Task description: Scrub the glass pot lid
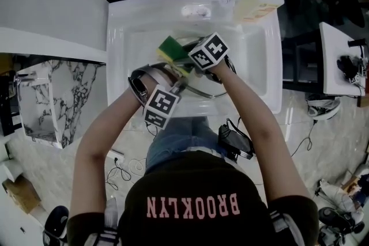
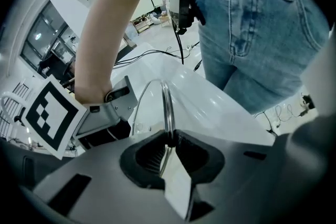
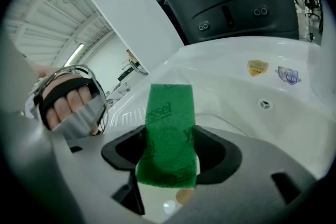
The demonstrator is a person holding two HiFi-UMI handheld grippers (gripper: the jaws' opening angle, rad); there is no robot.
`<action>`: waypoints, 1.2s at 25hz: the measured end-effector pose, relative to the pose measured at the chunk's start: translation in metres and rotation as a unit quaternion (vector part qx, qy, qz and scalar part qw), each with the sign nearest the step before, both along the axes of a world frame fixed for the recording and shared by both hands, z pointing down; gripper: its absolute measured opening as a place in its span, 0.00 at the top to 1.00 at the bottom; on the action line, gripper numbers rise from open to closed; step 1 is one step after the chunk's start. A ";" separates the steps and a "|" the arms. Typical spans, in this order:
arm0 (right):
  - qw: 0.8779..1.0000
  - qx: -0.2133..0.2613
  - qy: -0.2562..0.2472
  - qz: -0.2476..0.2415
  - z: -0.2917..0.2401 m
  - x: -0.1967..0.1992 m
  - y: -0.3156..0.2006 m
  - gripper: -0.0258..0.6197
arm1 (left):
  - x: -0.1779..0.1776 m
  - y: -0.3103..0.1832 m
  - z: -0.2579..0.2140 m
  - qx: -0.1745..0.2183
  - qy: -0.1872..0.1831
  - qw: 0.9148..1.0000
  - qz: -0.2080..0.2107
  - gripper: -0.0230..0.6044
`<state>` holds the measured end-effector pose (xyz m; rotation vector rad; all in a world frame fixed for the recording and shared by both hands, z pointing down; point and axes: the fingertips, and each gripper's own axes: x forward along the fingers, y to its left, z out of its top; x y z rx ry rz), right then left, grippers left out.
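Over the white sink [image 1: 124, 37]: left gripper [image 2: 169, 140] fingers [image 2: 148, 157] nearly together, clamped on the metal rim of the glass pot lid [image 2: 166, 105]. Lid held on edge above the basin's near side. It is seen edge-on in the left gripper view, with the rim running straight away from the fingers. Right gripper [image 3: 168, 150] fingers [image 3: 216, 153] partly apart, gripping a green sponge [image 3: 169, 123]. Sponge's long axis points out past the fingertips. Sponge-to-lid contact: cannot tell.
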<state>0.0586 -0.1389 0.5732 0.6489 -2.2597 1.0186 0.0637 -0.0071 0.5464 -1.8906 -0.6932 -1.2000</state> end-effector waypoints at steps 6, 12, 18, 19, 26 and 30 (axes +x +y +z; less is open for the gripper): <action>0.999 -0.010 0.037 0.034 0.017 0.007 -0.022 0.54 | 0.001 0.000 0.001 -0.001 0.002 1.000 -0.003 0.88; 0.997 -0.003 0.067 0.049 0.031 0.019 -0.036 0.54 | 0.001 -0.001 0.000 0.001 0.004 1.000 -0.007 0.88; 0.995 -0.009 0.085 0.041 0.047 0.031 -0.046 0.54 | 0.000 -0.001 0.001 0.000 0.005 1.000 -0.007 0.88; 0.995 -0.009 0.092 0.033 0.051 0.035 -0.047 0.54 | 0.000 -0.001 0.001 -0.001 0.005 1.000 -0.007 0.88; 0.985 0.020 0.164 -0.047 0.072 0.057 -0.048 0.54 | 0.000 -0.001 0.001 -0.004 0.006 1.000 -0.008 0.88; 0.983 -0.007 0.171 -0.062 0.080 0.065 -0.044 0.54 | 0.000 0.000 0.003 -0.008 0.005 1.000 -0.008 0.88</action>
